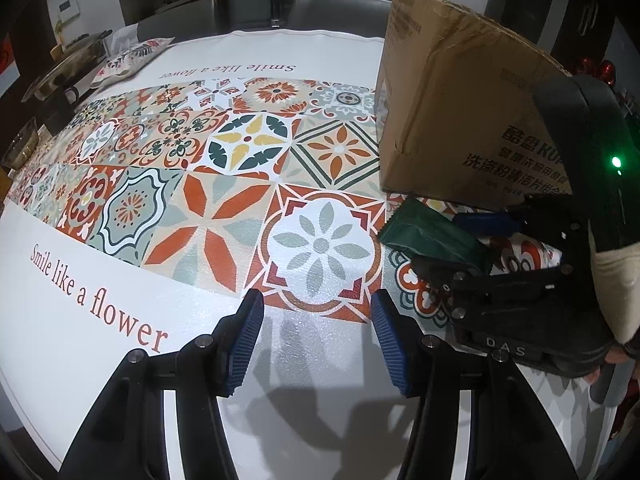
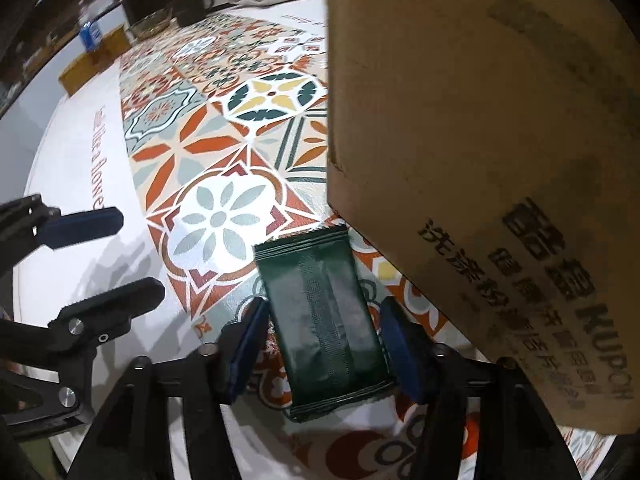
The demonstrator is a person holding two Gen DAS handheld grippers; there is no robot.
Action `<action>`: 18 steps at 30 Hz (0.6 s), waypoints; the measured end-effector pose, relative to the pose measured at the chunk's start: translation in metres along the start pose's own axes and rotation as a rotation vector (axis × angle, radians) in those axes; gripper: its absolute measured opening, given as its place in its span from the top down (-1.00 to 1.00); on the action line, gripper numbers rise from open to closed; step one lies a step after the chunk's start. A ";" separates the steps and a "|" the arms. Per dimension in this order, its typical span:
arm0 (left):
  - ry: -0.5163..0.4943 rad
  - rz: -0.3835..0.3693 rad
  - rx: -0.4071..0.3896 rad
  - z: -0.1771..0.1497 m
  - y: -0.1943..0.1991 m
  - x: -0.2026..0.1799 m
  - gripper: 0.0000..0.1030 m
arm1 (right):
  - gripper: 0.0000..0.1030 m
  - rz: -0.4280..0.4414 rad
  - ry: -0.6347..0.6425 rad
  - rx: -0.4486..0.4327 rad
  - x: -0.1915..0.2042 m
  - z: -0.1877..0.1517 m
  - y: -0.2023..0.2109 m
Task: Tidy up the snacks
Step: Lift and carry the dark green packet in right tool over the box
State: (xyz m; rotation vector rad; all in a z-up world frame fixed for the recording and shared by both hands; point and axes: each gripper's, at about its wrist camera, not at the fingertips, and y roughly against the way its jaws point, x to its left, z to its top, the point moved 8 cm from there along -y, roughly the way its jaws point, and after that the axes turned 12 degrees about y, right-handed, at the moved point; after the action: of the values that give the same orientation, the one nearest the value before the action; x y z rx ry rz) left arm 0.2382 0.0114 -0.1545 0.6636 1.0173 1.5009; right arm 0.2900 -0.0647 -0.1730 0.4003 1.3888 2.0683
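A dark green snack packet (image 2: 326,312) lies between the blue pads of my right gripper (image 2: 324,344), whose jaws stand wide around it with small gaps at both sides. The packet also shows in the left wrist view (image 1: 432,236), next to the cardboard box (image 1: 460,104). The box (image 2: 480,120) stands just right of the packet. My left gripper (image 1: 316,340) is open and empty over the white edge of the patterned tablecloth (image 1: 224,184). It shows at the left of the right wrist view (image 2: 108,256).
A glass bowl (image 1: 24,144), dishes (image 1: 60,72) and a patterned cushion (image 1: 128,60) sit at the far left of the table. Chairs (image 1: 332,10) stand behind the table. A yellow box with a small bottle (image 2: 90,52) sits at the table's far edge.
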 end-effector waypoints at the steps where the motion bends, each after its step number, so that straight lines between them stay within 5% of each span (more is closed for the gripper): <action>1: 0.001 0.002 -0.001 0.000 0.000 0.000 -0.06 | 0.01 -0.005 -0.012 0.004 0.000 -0.002 0.001; 11: 0.008 -0.004 -0.013 0.002 0.005 0.003 -0.06 | 0.02 -0.014 -0.138 0.016 0.008 -0.020 0.011; 18: -0.007 -0.039 -0.021 0.000 0.018 -0.006 -0.06 | 0.02 -0.033 -0.281 -0.053 0.002 -0.034 0.041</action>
State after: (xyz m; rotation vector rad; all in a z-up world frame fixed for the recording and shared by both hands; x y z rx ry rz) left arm 0.2311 0.0060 -0.1379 0.6299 1.0027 1.4723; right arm 0.2572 -0.0992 -0.1500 0.6150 1.1635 1.9311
